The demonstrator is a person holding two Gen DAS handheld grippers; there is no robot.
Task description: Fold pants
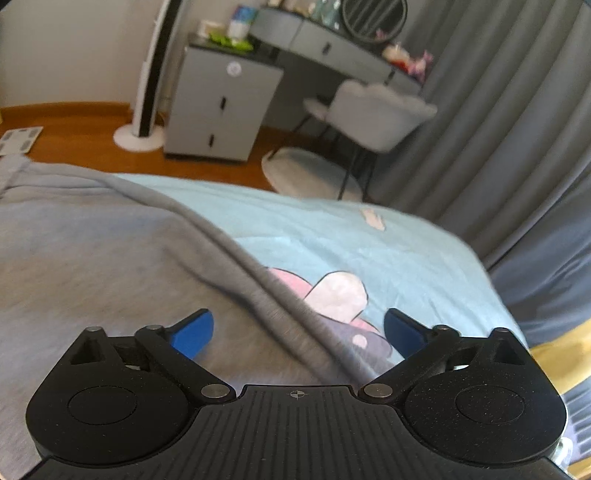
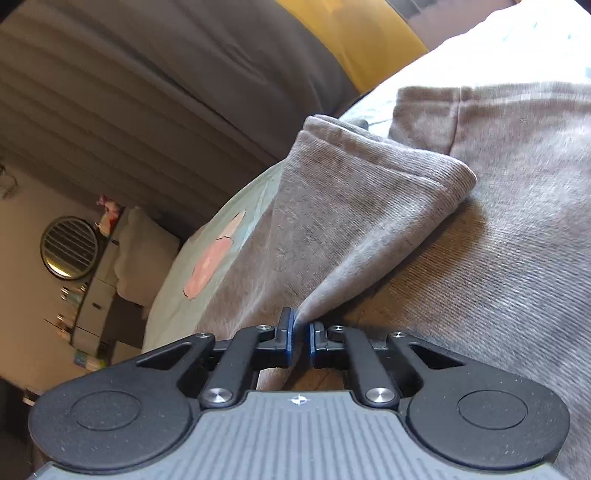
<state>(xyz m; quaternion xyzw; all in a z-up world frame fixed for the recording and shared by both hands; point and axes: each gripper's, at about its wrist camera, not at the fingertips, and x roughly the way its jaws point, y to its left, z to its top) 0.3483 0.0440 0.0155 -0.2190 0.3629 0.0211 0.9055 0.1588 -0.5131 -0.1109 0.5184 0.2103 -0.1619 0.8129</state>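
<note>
The grey pants (image 1: 92, 258) lie spread over a pale blue bedspread (image 1: 369, 240) printed with a pink cartoon figure, and every place here is told from them. In the right wrist view a fold of the pants (image 2: 369, 229) rises from the flat cloth to the right gripper (image 2: 300, 334), whose blue pads are pressed together on a pinch of that fabric — the cuff end of the raised part hangs open above. The left gripper (image 1: 298, 328) hovers over the pants' long folded edge, its blue fingers (image 1: 194, 332) spread wide with nothing clamped; the edge runs between them. Beyond the pants, past the bed's far side, stand a grey drawer cabinet (image 1: 221, 107), a white tower fan (image 1: 147, 92), a grey desk with a round mirror (image 1: 373, 18), and a pale chair (image 1: 376, 107). Grey curtains (image 1: 498, 110) hang to the right of the pants.
</note>
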